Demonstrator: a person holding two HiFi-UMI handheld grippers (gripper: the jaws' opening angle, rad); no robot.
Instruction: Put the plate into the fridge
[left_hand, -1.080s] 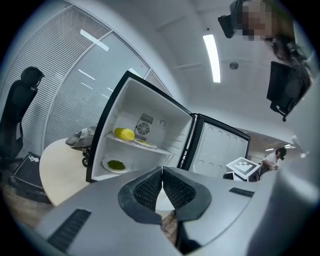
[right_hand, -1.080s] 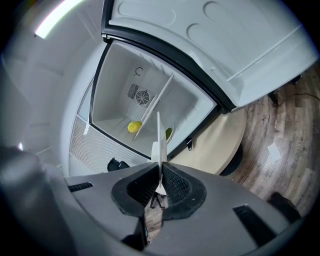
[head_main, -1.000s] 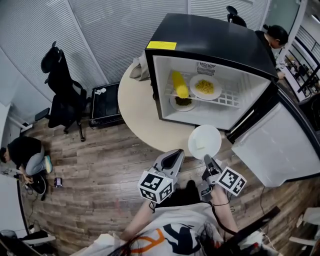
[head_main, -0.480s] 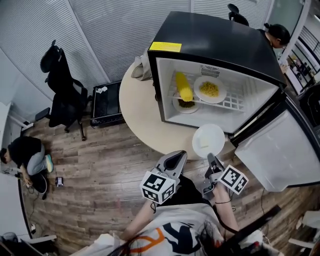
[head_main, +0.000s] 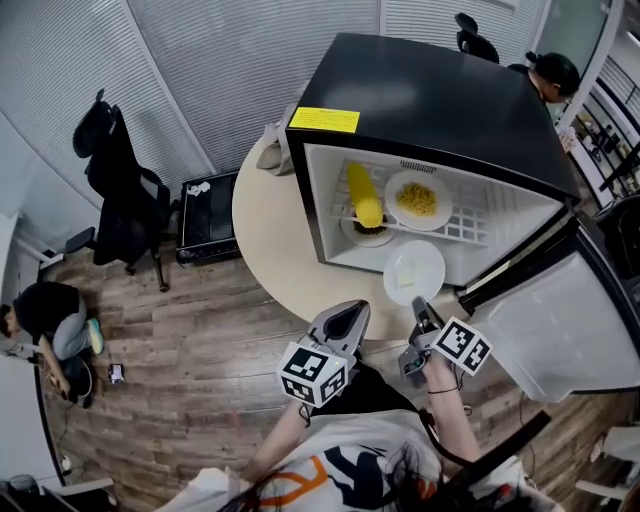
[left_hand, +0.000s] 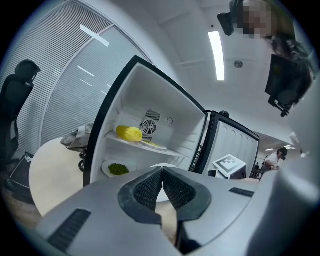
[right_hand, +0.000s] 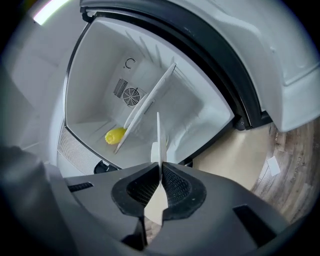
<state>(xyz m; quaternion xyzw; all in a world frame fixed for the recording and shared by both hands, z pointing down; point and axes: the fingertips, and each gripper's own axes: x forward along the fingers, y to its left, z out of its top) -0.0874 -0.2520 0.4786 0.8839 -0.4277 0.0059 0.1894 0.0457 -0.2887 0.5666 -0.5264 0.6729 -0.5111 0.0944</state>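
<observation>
The plain white round plate (head_main: 414, 272) sits at the fridge's (head_main: 430, 100) open front, over the counter (head_main: 270, 225). The right gripper (head_main: 421, 310) reaches forward, its fingers pinching the near rim. The left gripper (head_main: 341, 322) is alongside, fingers closed and empty.

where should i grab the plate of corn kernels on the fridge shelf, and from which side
Probably its front rim, coming level through the open front of the fridge. The plate of corn kernels lies flat on the wire shelf, so one jaw can go over the lip and one under. Favour the right of the rim: the corn cob lies close on its left.
</observation>
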